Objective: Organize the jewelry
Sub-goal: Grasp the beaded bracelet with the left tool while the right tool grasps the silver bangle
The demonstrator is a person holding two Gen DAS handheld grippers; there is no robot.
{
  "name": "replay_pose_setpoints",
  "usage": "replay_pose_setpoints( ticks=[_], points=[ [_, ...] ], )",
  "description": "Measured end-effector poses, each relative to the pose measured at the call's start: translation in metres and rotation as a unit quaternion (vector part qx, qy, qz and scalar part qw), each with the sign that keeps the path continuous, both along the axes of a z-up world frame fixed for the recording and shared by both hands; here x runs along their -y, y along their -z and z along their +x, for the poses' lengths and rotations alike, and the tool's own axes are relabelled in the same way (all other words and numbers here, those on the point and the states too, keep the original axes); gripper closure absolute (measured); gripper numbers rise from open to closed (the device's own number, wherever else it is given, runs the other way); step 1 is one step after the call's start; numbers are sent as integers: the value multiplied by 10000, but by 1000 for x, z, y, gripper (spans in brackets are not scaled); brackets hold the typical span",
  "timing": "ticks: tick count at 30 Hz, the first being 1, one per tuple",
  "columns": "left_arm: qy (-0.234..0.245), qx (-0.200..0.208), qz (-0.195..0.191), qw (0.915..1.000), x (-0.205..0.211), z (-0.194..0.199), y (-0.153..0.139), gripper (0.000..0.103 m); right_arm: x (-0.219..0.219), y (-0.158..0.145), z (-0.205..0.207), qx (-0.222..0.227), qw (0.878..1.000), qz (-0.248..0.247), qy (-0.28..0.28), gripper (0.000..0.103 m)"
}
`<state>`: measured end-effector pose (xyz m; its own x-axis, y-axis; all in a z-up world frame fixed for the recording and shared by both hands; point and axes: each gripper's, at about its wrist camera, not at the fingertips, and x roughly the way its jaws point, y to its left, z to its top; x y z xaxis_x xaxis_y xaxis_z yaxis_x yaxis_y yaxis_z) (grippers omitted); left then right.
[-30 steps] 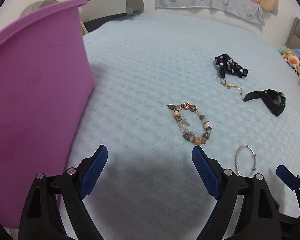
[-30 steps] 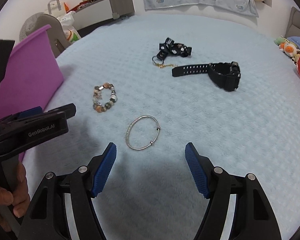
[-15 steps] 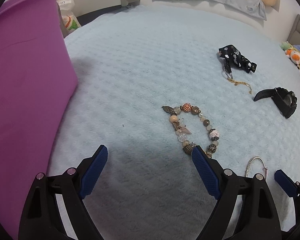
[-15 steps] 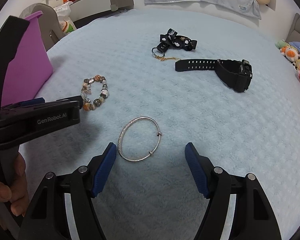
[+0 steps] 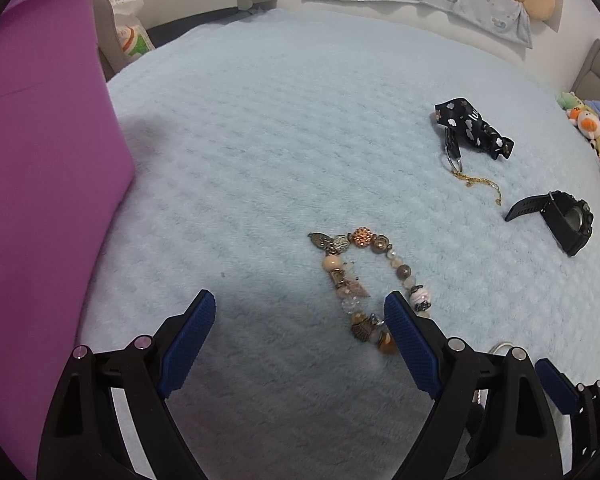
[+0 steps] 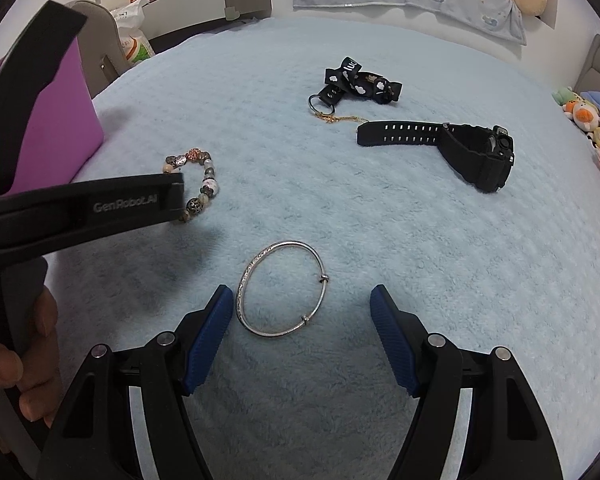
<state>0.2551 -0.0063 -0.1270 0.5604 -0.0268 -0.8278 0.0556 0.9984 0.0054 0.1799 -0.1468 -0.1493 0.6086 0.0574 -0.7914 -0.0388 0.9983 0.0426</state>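
Note:
A beaded bracelet (image 5: 360, 284) lies on the light blue blanket (image 5: 280, 140), just ahead of my open, empty left gripper (image 5: 300, 312); its near end sits by the right fingertip. It also shows in the right wrist view (image 6: 202, 184), partly behind the left gripper's body. A silver bangle (image 6: 282, 290) lies between the fingertips of my open, empty right gripper (image 6: 302, 306). A black watch (image 6: 456, 148), a thin gold chain (image 6: 342, 119) and a black patterned strap with a key ring (image 6: 358, 84) lie farther off.
A purple bin (image 5: 40, 180) stands at the left edge of the bed. A grey cabinet (image 6: 204, 0), bags and a chair stand beyond the bed. Plush toys (image 6: 580, 112) sit at the right. A pillow and blanket lie at the head.
Both grippers have moved forward and lower. The beaded bracelet now sits close to the left fingertips, and the silver bangle now lies between the right fingertips. Nothing was grasped.

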Motion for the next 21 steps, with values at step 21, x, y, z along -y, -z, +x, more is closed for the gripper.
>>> replay_pose_setpoints(
  ticks=[21],
  points=[
    [163,98,99,9998,13,6,9,53,-14,2,6,115,9991,-287,-288,57]
  ],
)
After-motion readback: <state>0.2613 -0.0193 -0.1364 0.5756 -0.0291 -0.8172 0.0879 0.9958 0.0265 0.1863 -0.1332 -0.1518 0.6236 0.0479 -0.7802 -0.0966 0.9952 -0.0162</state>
